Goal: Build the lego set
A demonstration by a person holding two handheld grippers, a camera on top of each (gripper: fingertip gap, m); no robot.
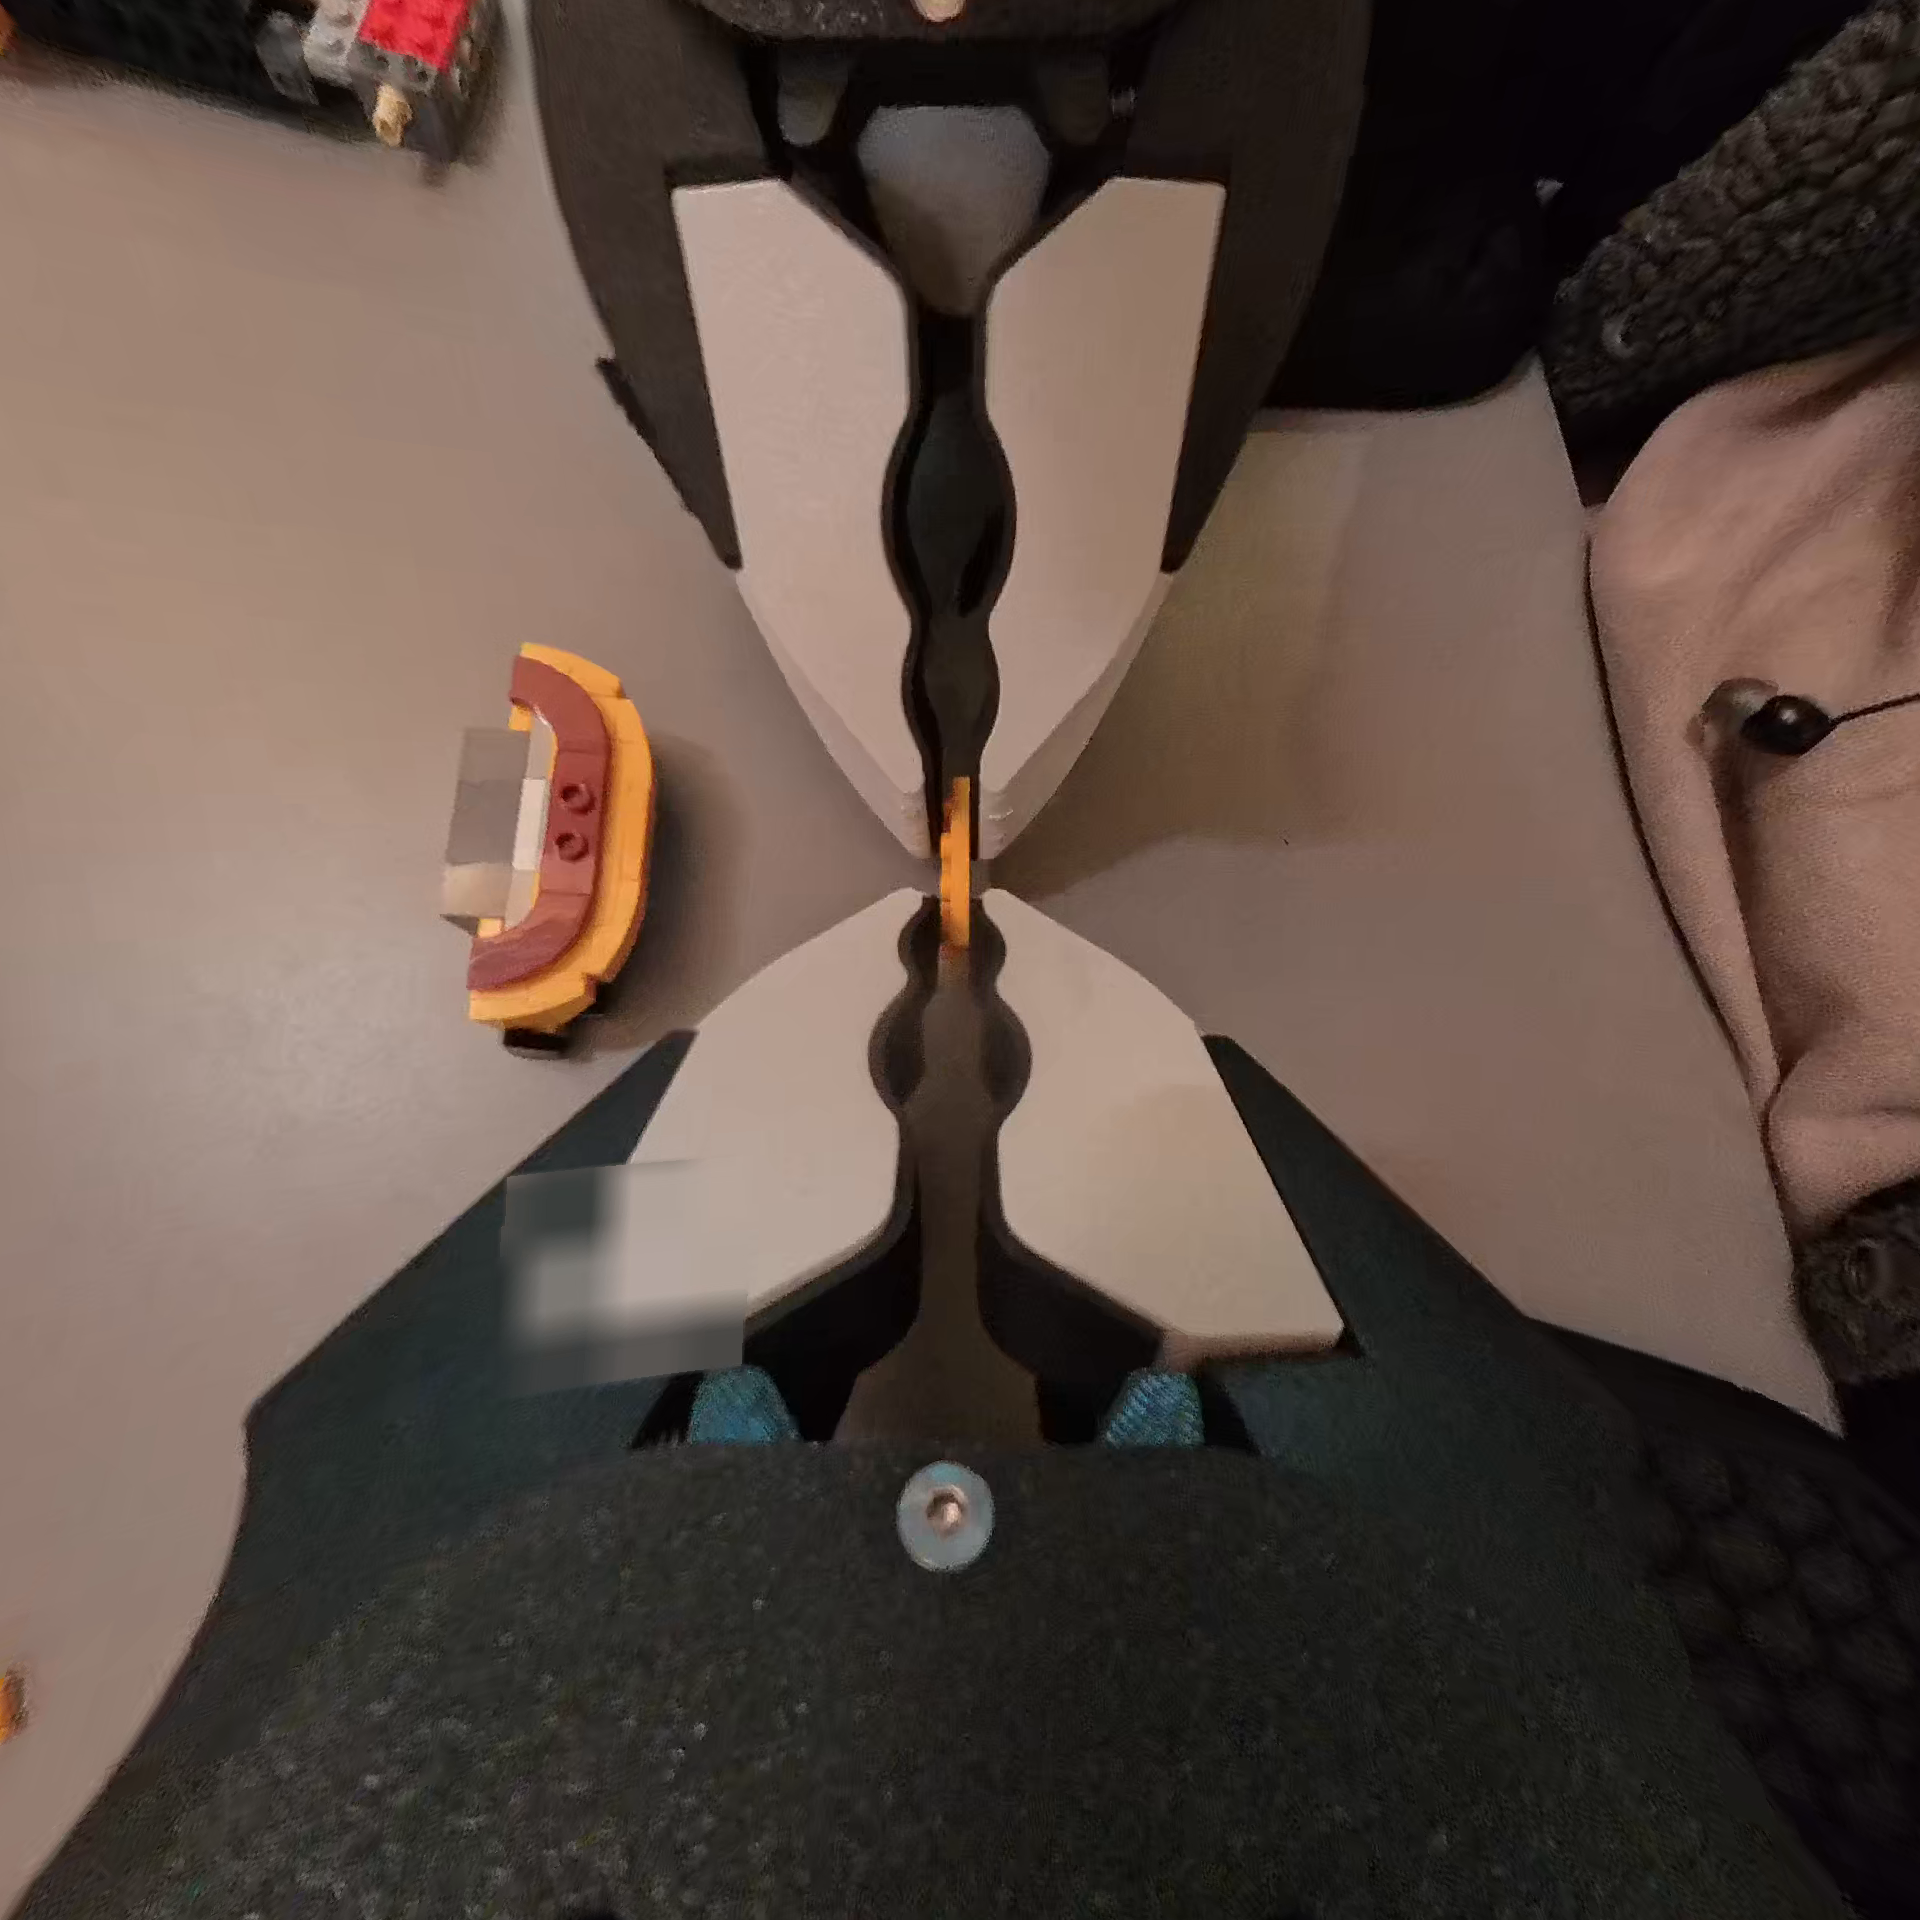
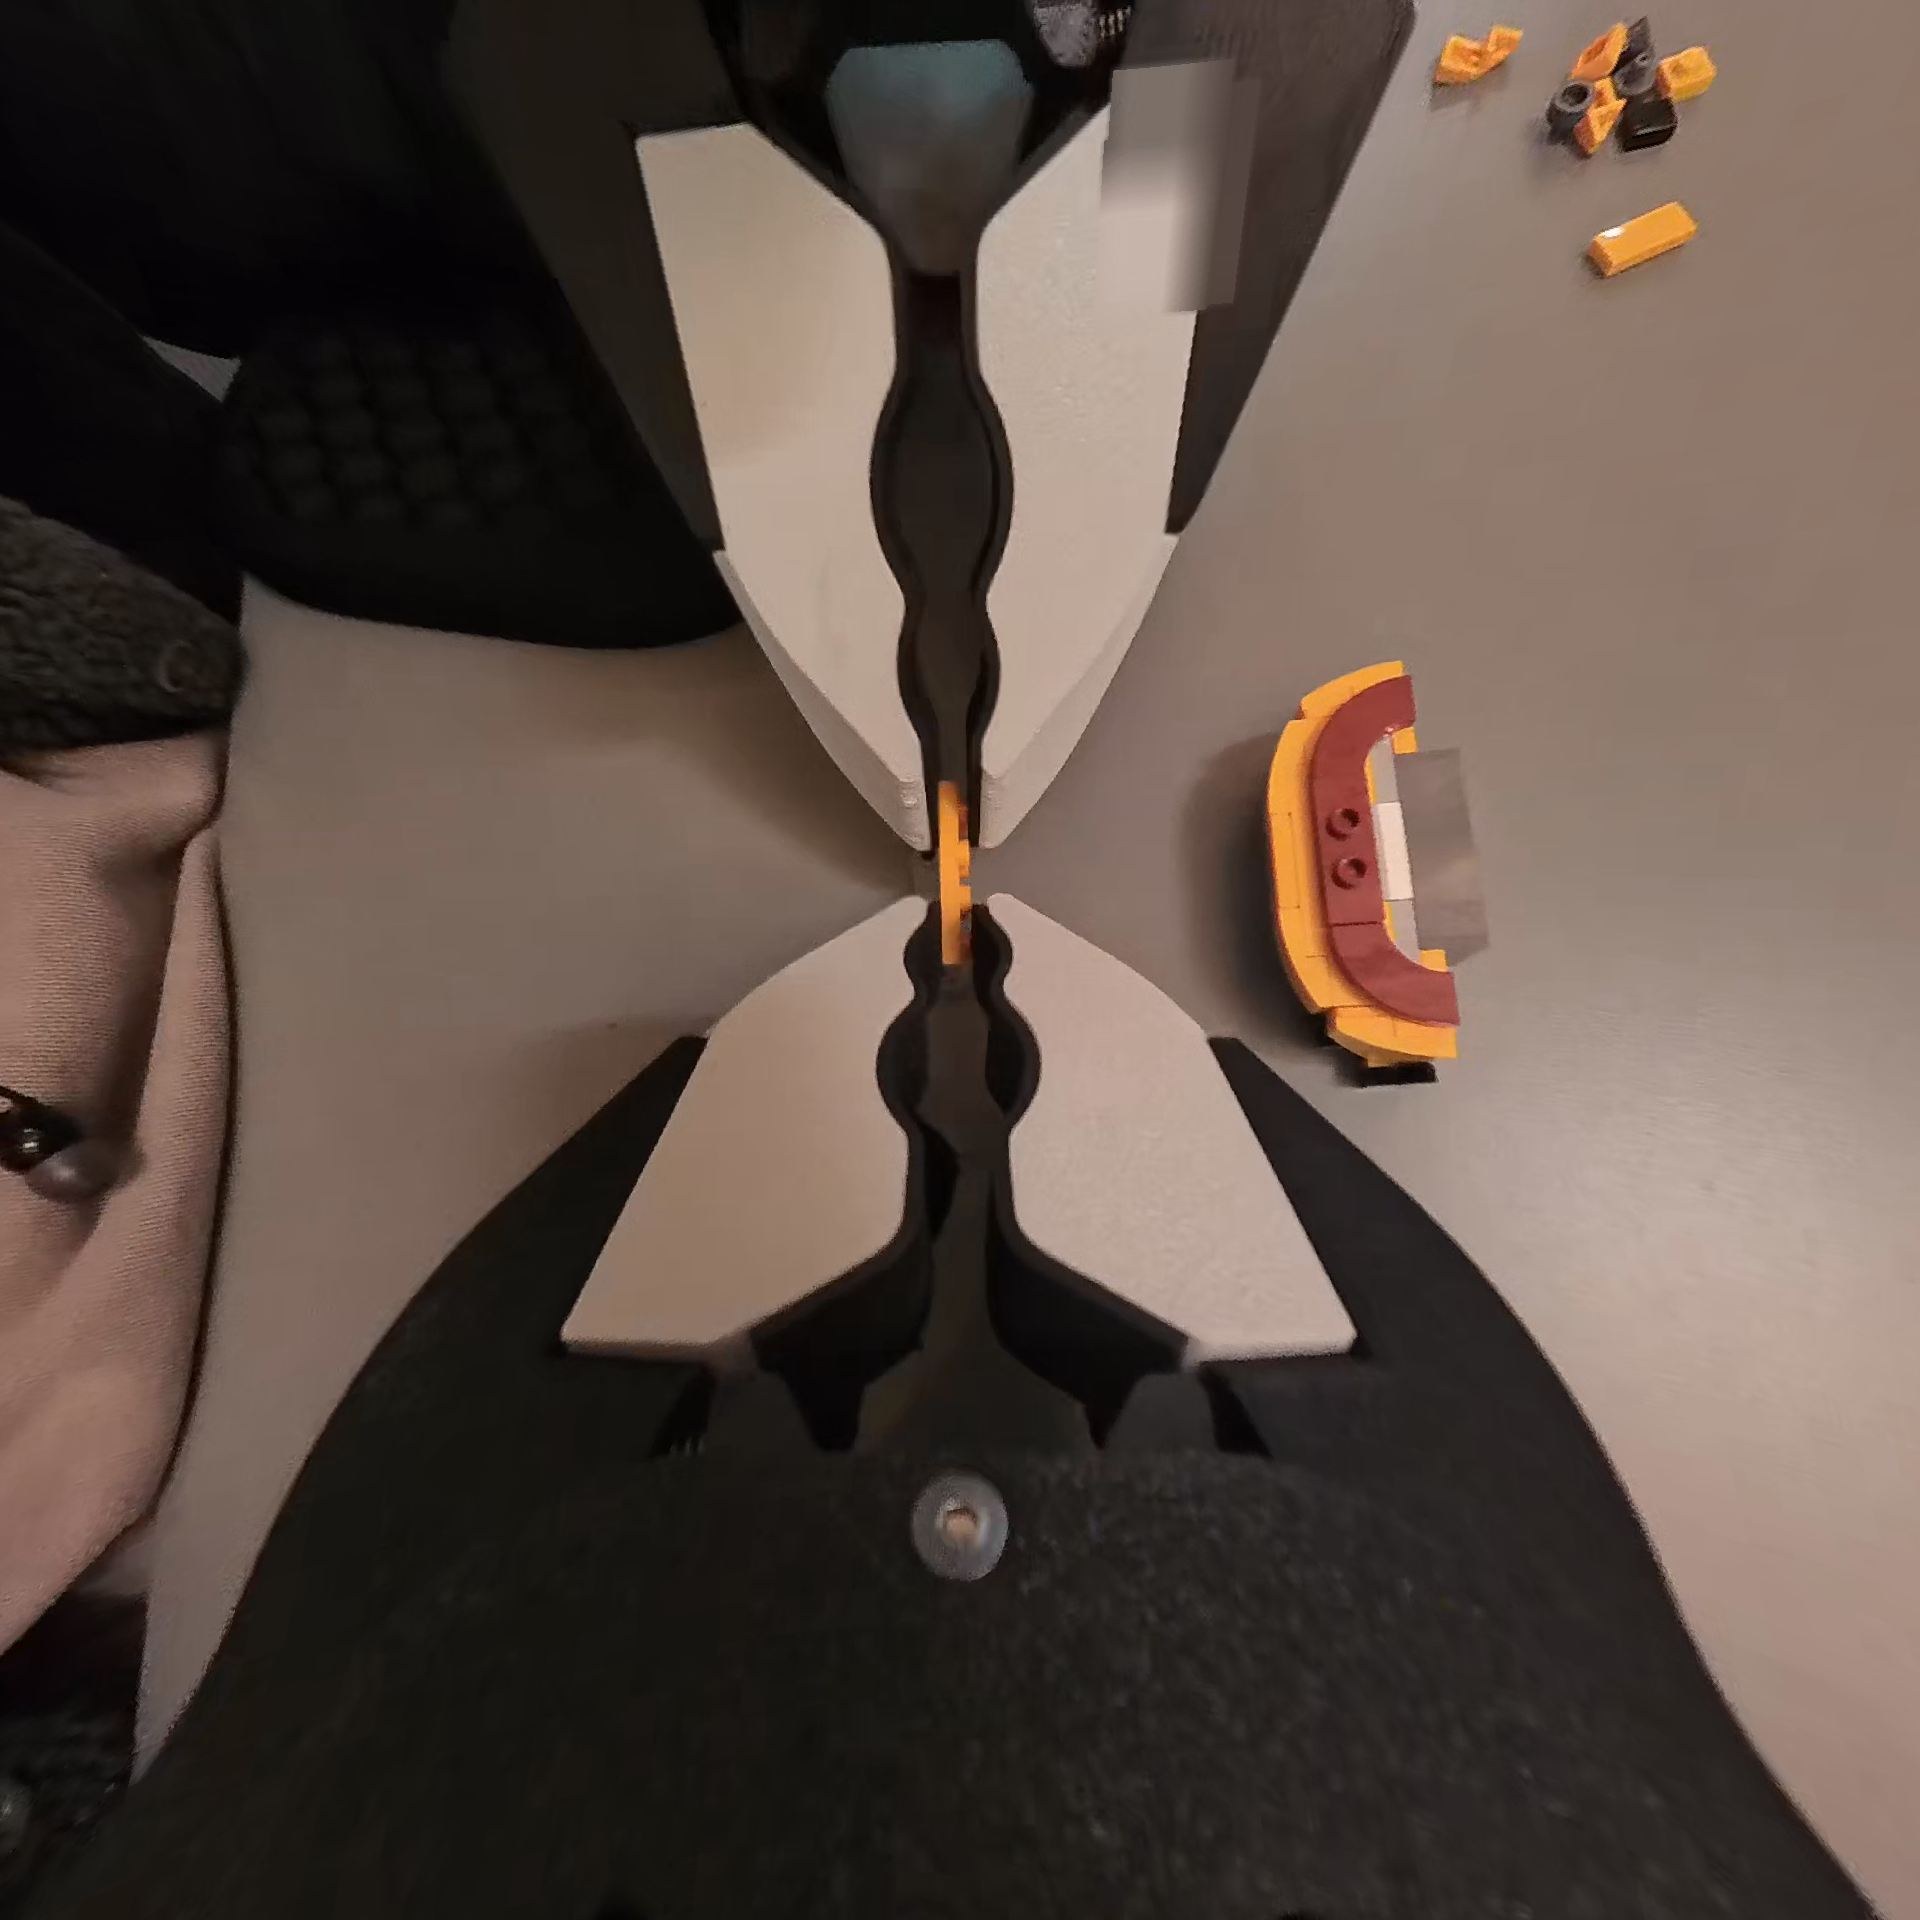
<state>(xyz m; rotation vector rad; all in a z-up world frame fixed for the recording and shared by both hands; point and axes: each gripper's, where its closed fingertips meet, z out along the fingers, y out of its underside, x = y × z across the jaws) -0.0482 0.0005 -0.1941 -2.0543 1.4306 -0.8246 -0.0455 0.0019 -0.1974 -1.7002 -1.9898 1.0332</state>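
My two grippers meet tip to tip above the grey table. In the left wrist view my left gripper (image 1: 951, 914) comes from below and my right gripper (image 1: 951, 831) from above. Both are shut on the same thin orange lego piece (image 1: 954, 862), held edge-on between them. The right wrist view shows the same: my right gripper (image 2: 956, 920) is below, my left gripper (image 2: 951, 821) is above, and the orange piece (image 2: 952, 883) is pinched by both. A curved orange and dark red assembly with a grey part (image 1: 561, 831) lies on the table beside them; it also shows in the right wrist view (image 2: 1361, 862).
A pile of small orange and black loose pieces (image 2: 1621, 83) and a single orange brick (image 2: 1642, 237) lie at the far right. A black build with a red part (image 1: 384, 62) sits at the far left. A person's beige and dark clothing (image 1: 1766, 831) is close by. My left and right fingertips are right by each other. The single orange brick (image 2: 1642, 237) is about 20 cm from both grippers' fingertips.
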